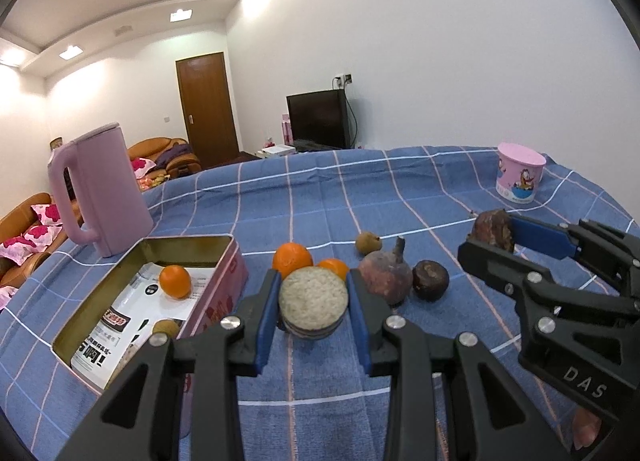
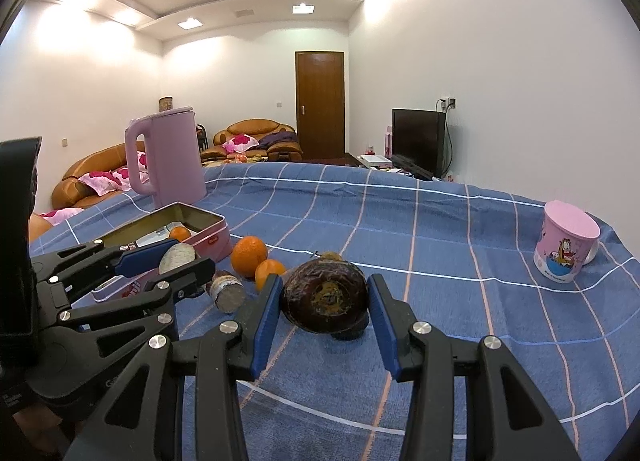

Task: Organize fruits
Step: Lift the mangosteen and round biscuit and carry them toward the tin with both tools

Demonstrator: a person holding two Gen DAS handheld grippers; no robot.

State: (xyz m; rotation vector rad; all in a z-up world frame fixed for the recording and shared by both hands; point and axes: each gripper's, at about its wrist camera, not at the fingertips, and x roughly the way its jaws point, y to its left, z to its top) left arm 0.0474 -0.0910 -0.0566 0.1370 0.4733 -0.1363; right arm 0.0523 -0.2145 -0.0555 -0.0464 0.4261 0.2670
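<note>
Left tongs [image 1: 313, 303] were clamped on a cut yam piece [image 1: 313, 301] (pale face toward cam); right tongs [image 2: 325, 297] clamped on a dark taro [image 2: 325, 295]. Both just above blue checked tabletop [image 1: 420, 197], near oranges [image 1: 292, 259] & open tin [image 1: 188, 243] w/ one orange inside.

A blue checked tablecloth [image 2: 440, 245] was spread over the table. A lilac kettle [image 2: 168, 153] was stood at ten o'clock on it, and a pink cartoon cup [image 2: 566, 247] at two o'clock. Beyond, a brown sofa [image 2: 256, 133], a wooden door [image 2: 320, 101] and a dark television [image 2: 416, 141] were seen at twelve o'clock.
</note>
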